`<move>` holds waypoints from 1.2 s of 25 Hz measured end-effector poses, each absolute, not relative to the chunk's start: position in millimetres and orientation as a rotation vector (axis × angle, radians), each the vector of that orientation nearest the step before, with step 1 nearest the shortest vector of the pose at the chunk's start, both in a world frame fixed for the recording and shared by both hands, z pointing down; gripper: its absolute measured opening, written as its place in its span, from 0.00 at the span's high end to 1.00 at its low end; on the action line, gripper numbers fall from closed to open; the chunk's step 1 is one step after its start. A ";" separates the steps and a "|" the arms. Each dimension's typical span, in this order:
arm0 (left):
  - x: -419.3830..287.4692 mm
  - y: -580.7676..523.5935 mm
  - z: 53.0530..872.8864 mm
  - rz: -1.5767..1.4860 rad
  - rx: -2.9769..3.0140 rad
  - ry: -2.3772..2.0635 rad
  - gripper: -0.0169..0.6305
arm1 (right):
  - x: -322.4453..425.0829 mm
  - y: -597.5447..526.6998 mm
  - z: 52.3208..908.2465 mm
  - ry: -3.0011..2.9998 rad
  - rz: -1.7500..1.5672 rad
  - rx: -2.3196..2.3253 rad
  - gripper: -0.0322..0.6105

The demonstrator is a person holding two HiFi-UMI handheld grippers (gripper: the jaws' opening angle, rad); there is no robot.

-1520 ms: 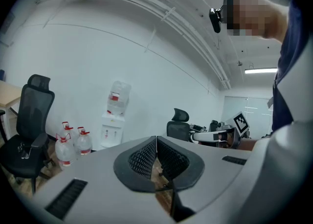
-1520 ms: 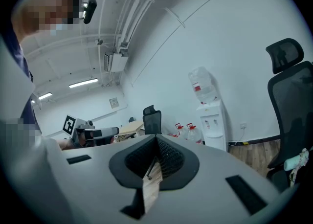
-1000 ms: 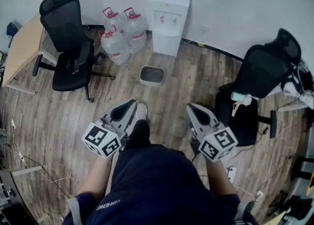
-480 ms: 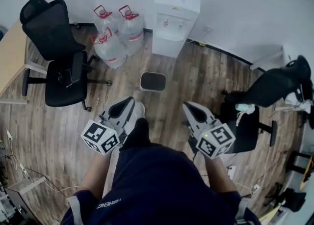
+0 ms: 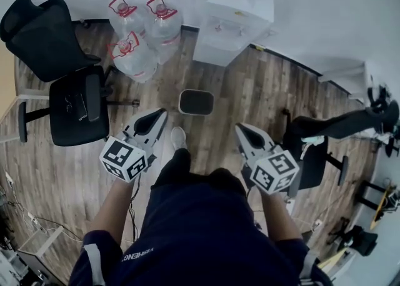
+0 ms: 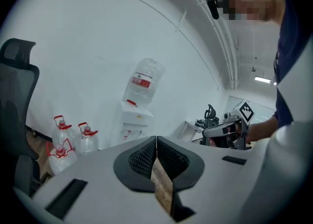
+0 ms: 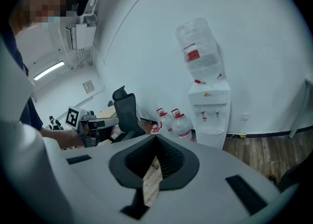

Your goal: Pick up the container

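1. At the far left a black office chair (image 5: 75, 100) stands on the wooden floor (image 5: 262, 91), with three water bottles (image 5: 134, 54) just behind it. Both are well apart from the path ahead.
2. The left claw (image 5: 154, 117) is held low at the person's left and points forward. In the left gripper view its jaws are pressed together with nothing between them (image 6: 156, 145).
3. The container (image 5: 196, 102), a small dark-rimmed tub, sits on the floor ahead of the person, in front of the water dispenser (image 5: 234, 25). It lies roughly between the lines of the two claws and apart from both.
   - The step in hand looks like the approach.
   - To do it well, step in and lower one claw towards the rim.
   - Part the jaws before arriving, not at contact.
   - Straddle one wall of the tub, one jaw inside and one outside.
   - Close squarely so it lifts without tipping.
4. The right claw (image 5: 245, 130) is likewise closed and empty (image 7: 155, 145).
5. A second chair (image 5: 312, 153) stands near the right claw, so keep clear of it.
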State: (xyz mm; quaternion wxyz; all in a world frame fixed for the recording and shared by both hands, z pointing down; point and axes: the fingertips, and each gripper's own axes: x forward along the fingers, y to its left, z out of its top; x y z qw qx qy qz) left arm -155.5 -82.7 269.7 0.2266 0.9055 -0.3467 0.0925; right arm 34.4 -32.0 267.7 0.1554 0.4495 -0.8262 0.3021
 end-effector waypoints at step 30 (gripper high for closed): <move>-92.1 -219.5 623.2 0.803 2.244 -0.822 0.93 | 101.6 -165.1 635.7 -1.903 1.243 1.122 0.92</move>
